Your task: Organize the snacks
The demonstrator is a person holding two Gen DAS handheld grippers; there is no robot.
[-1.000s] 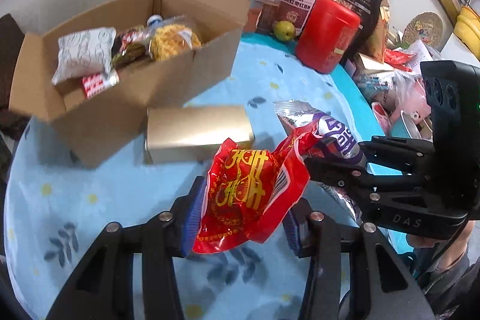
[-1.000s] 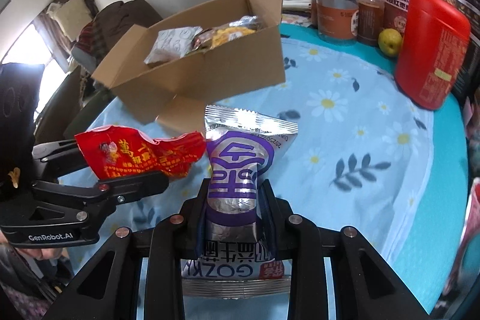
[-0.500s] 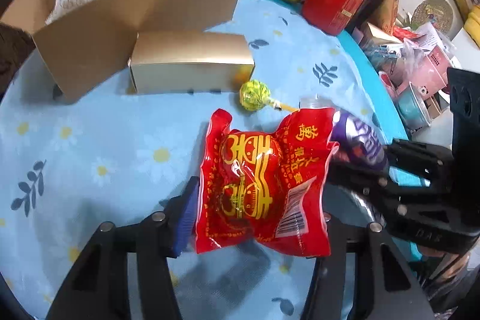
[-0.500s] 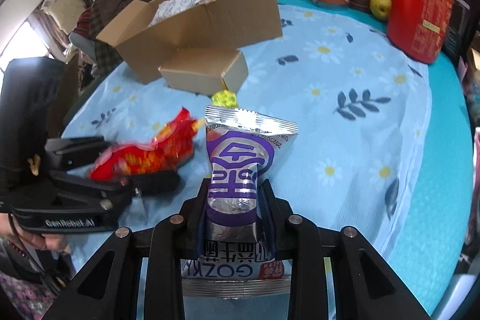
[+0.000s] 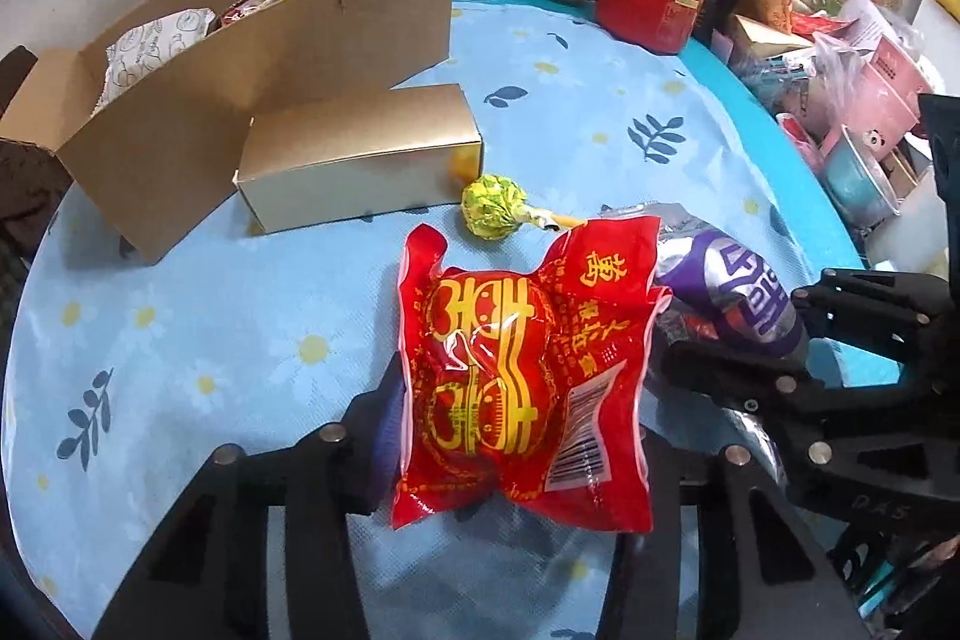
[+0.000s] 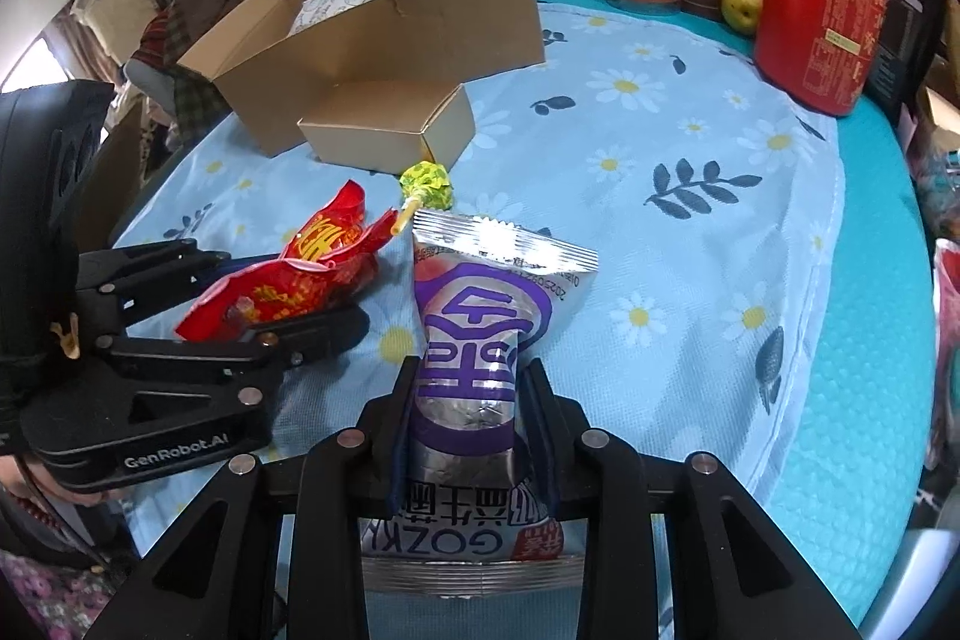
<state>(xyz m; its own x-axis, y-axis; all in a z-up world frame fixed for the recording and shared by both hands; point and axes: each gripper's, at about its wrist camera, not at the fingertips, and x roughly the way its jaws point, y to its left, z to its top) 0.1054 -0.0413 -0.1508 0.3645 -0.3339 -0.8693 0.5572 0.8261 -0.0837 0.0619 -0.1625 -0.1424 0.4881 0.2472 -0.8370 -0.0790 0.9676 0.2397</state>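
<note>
A: Start big. What carries it all?

B: The bench (image 5: 180,340), round, under a pale blue quilted cloth printed with daisies and leaves. The open cardboard box (image 5: 252,58) sits on it, matte corrugated brown, flaps up. The left wrist view looks into it: a white patterned packet (image 5: 156,40) lies inside. From the right wrist view only a sliver of that packet shows.

A: And in front of the box?

B: A closed gold carton (image 5: 360,154), smooth and slightly shiny, touching the box's front wall. Well to the right of the box stands a glossy red canister (image 6: 819,22), with a green fruit (image 6: 742,9) just beside it.

A: The snacks?

B: The left hand-held gripper (image 5: 516,430) pinches a crinkly red foil packet (image 5: 522,370), low over the cloth in front of the gold carton. The right hand-held gripper (image 6: 465,418) is clamped on a silver-and-purple pouch (image 6: 480,322), upright, its serrated top edge clear only in the right wrist view.

A: Smallest?

B: A lollipop (image 6: 427,183) in yellow-green wrapper, lying on the cloth just before the gold carton.
</note>
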